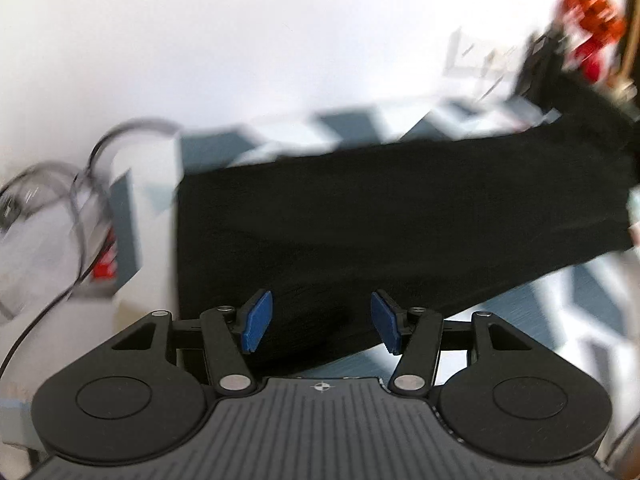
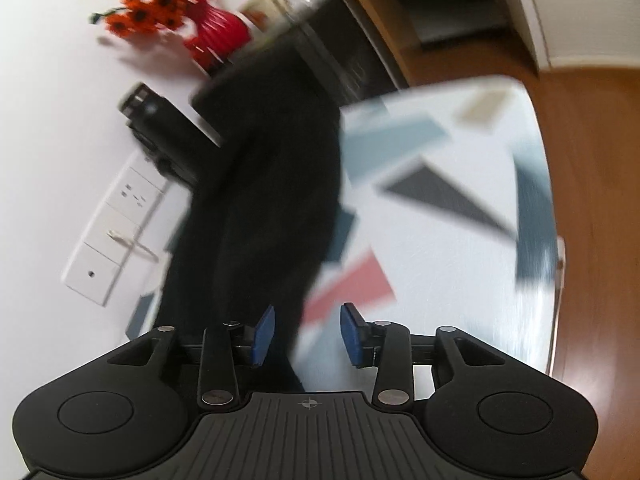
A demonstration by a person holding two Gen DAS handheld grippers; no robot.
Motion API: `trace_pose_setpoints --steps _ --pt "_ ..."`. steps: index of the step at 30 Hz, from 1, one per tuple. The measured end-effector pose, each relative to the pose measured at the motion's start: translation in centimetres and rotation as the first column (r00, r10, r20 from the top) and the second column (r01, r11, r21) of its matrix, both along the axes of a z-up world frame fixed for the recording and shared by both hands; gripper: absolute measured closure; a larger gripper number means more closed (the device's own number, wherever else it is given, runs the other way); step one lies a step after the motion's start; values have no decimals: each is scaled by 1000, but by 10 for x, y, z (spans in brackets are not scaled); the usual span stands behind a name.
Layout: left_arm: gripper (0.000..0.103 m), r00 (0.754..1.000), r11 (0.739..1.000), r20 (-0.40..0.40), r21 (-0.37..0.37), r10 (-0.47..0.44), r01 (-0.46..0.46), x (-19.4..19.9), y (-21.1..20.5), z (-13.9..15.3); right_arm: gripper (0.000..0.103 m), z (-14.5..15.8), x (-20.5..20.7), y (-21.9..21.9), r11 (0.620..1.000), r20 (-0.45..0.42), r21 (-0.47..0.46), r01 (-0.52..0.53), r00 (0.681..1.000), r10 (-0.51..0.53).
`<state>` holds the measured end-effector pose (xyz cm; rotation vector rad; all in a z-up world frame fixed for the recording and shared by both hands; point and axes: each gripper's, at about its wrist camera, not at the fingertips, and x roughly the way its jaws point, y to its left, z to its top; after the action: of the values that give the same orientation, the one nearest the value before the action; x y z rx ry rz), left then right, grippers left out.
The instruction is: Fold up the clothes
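A long black garment (image 1: 380, 216) lies flat across a table with a white cloth printed with grey, blue and red shapes (image 1: 592, 304). My left gripper (image 1: 322, 320) is open and empty, its blue pads just above the garment's near edge. In the right wrist view the same garment (image 2: 264, 184) runs away from me along the table's left side. My right gripper (image 2: 308, 334) is open and empty over the garment's right edge and the tablecloth (image 2: 440, 248). Both views are motion-blurred.
A red vase of orange flowers (image 2: 212, 36) stands at the far end near the wall, also in the left wrist view (image 1: 592, 36). A black device (image 2: 160, 136) and a white socket strip (image 2: 116, 232) sit by the wall. Cables (image 1: 80, 200) hang at left. Wooden floor (image 2: 592, 160) lies beyond the table edge.
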<state>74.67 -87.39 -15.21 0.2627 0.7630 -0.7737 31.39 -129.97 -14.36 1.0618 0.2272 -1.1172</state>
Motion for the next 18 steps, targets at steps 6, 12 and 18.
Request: trace_pose_setpoints --steps 6,12,18 --pt "47 986 976 -58 -162 -156 145 -55 -71 28 62 25 34 -68 949 -145 -149 -278 956 257" --pt "51 934 937 -110 -113 -341 329 -139 -229 0 61 46 72 -139 792 -327 -246 -559 817 475" --pt "60 952 947 -48 94 -304 307 -205 -343 -35 61 35 94 -182 554 -408 -261 -790 611 679"
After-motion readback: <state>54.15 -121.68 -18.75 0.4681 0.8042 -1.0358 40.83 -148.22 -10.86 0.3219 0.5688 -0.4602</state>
